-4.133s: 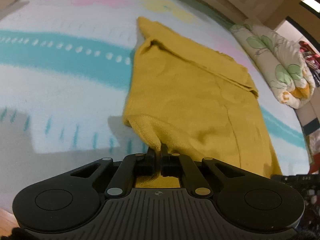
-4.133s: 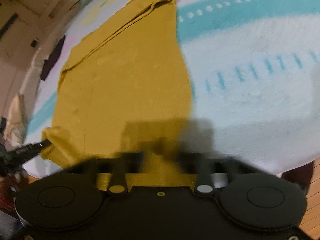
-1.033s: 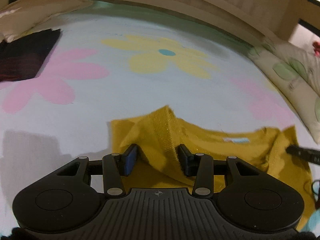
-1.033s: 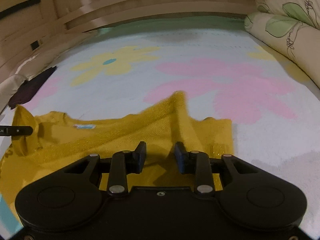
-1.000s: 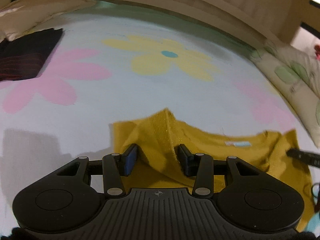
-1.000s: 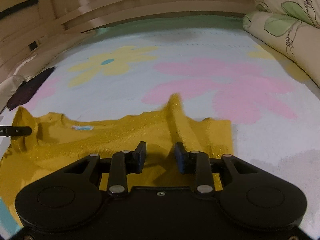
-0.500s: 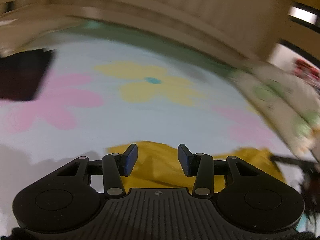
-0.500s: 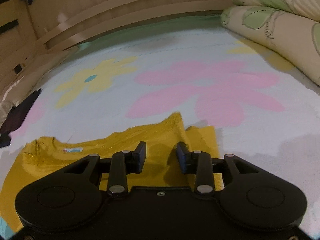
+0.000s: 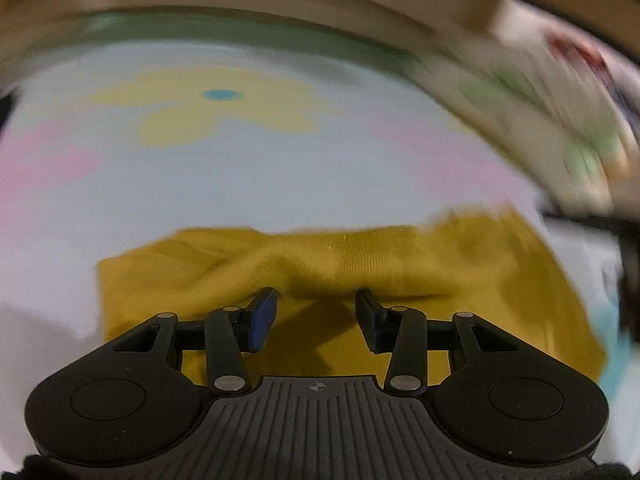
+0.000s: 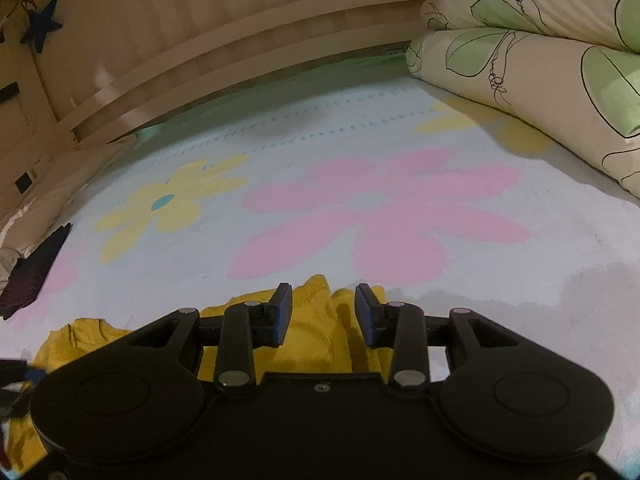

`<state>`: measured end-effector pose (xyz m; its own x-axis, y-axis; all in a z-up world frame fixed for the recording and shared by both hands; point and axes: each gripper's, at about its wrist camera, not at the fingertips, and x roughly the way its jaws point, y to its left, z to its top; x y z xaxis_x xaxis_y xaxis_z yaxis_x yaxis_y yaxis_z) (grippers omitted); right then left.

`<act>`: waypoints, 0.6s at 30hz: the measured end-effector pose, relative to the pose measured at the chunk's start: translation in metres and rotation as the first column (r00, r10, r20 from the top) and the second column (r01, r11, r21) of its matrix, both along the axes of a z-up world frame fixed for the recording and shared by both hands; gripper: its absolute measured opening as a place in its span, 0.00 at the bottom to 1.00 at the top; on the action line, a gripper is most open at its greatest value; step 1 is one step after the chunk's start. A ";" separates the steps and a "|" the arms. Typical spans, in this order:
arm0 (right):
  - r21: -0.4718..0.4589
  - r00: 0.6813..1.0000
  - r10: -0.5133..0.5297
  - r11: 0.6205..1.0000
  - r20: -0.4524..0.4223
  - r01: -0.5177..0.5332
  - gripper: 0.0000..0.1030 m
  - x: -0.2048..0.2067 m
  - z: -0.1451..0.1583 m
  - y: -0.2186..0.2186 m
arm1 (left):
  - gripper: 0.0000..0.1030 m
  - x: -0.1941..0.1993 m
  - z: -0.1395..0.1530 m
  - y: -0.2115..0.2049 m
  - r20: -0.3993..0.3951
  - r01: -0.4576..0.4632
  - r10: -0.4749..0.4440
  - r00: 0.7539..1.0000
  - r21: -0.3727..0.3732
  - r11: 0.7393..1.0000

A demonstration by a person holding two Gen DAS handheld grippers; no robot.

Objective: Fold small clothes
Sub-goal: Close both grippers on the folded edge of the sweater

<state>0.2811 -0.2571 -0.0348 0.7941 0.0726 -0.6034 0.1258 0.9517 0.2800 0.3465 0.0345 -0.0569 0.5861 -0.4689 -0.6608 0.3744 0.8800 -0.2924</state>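
A mustard yellow garment [image 9: 360, 264] lies folded over on a pale blue flowered bedspread [image 9: 240, 184]. My left gripper [image 9: 316, 312] is open and empty just above the garment's near part. In the right wrist view the same garment [image 10: 320, 340] lies under my right gripper [image 10: 323, 312], which is open and empty, with a raised fold of cloth between the jaws but not clamped. The other gripper's tip shows dark at the right edge of the left wrist view [image 9: 628, 256].
A rolled floral duvet [image 10: 540, 80] lies along the right of the bed. A wooden slatted bed frame [image 10: 240, 52] runs along the far side. A dark folded cloth [image 10: 32, 276] lies at the far left. A blue star [image 10: 40, 26] hangs on the frame.
Both grippers have let go of the garment's edge, which has dropped flat onto the folded body. Both have pulled back a little; the left view is blurred from swinging.
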 end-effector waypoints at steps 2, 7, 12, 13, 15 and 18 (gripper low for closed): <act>0.006 1.000 0.002 1.000 0.001 -0.002 0.45 0.000 0.000 0.000 | 0.41 0.010 0.004 0.016 -0.037 -0.156 0.154 0.987 -0.082 0.984; 0.016 1.000 0.026 1.000 0.004 -0.026 0.52 0.002 0.000 -0.003 | 0.43 0.018 0.018 0.055 -0.051 -0.307 0.303 0.951 -0.215 0.927; 0.022 1.000 0.023 0.999 -0.016 -0.023 0.54 0.004 -0.008 -0.005 | 0.43 0.030 0.008 0.074 -0.141 -0.343 0.323 0.936 -0.156 0.926; 0.020 1.000 0.024 1.000 -0.019 -0.024 0.54 0.004 -0.008 -0.004 | 0.43 0.030 0.004 0.076 -0.156 -0.341 0.318 0.935 -0.158 0.927; 0.013 0.999 0.028 1.000 -0.021 -0.028 0.54 0.004 -0.009 -0.003 | 0.43 0.033 0.001 0.078 -0.174 -0.330 0.303 0.937 -0.158 0.930; 0.009 1.000 0.024 1.000 -0.019 -0.024 0.54 0.003 -0.010 -0.003 | 0.43 0.033 0.001 0.076 -0.150 -0.284 0.264 0.953 -0.135 0.949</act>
<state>0.2844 -0.2602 -0.0444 0.7807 0.0968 -0.6174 0.1084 0.9520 0.2863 0.3797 0.1102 -0.0556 0.6215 -0.4035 -0.6715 0.0755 0.8840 -0.4613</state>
